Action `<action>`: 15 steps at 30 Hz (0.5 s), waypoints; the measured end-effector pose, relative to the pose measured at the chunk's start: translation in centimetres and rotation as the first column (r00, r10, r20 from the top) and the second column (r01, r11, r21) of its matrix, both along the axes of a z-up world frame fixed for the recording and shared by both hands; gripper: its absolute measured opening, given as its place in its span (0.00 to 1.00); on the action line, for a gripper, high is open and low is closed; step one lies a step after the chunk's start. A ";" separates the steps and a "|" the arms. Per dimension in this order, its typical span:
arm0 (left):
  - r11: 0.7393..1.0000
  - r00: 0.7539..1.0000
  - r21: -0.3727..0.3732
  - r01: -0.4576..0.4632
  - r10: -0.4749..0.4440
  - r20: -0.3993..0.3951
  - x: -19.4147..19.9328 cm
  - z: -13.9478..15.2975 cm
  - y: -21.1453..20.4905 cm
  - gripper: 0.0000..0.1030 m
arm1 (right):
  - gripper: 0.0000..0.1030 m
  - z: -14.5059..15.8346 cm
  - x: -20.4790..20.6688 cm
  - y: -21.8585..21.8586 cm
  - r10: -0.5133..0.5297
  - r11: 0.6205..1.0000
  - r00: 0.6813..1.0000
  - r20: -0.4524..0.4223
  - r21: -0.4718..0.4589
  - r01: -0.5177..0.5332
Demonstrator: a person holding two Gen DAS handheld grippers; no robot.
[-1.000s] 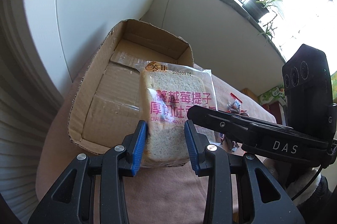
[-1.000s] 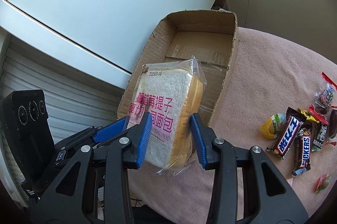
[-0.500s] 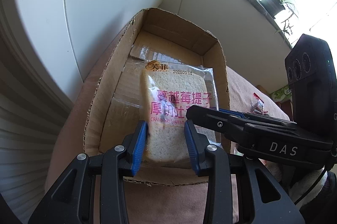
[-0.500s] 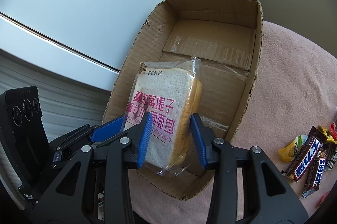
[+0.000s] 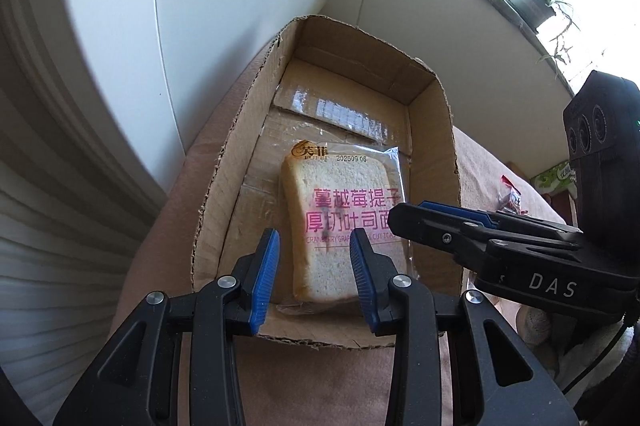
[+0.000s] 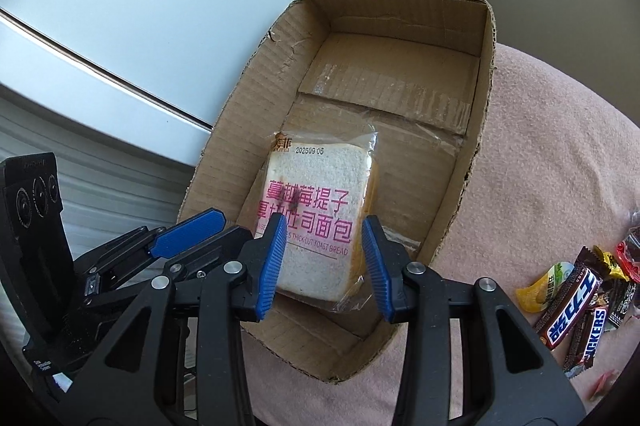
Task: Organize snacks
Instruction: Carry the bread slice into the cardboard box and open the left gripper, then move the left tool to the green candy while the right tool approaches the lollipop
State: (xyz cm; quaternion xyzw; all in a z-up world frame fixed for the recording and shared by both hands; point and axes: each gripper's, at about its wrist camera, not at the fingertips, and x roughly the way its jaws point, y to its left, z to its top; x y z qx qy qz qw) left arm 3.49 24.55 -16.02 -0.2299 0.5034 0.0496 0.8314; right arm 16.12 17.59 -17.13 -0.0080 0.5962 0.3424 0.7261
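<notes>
Wrapped toast slice (image 6: 316,222), printed with pink characters and the words "thick cut toast bread", held at its lower end between the blue pads of the right tongs (image 6: 326,262), which pinch it at a narrow spread; its top edge leans away from the tongs, over the interior of the open cardboard box (image 6: 404,82). Whether the pack touches the box floor cannot be told. The left tongs (image 5: 314,276) stand just beside the right tongs, to their left, with the same pack between their blue pads; the right pad lies against the wrapper, a small gap shows at the left pad, and a firm pinch cannot be confirmed. The box rests on a pink cloth (image 6: 548,154). To the right of the right tongs, well apart from the box, lies a cluster of wrapped candy bars (image 6: 576,306).
</notes>
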 end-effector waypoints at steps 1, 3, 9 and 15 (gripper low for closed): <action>1.000 1.000 0.003 -0.001 0.001 0.003 -0.2 0.2 0.0 0.33 | 0.40 0.4 -0.2 -0.1 0.003 1.000 1.000 0.009 -0.002 -0.003; 1.000 1.000 0.007 0.003 -0.003 0.012 -0.5 0.6 -0.2 0.33 | 0.40 1.1 -0.6 -0.4 0.010 1.000 0.999 0.034 -0.007 -0.009; 0.998 0.998 0.060 0.030 -0.034 0.054 -1.5 2.4 -2.0 0.35 | 0.40 3.4 -2.1 -2.9 0.013 1.000 0.994 0.110 -0.011 -0.012; 0.991 0.993 0.119 0.061 -0.072 0.093 -2.4 4.1 -4.8 0.35 | 0.41 5.1 -3.6 -8.0 -0.021 1.000 0.976 0.215 -0.012 0.024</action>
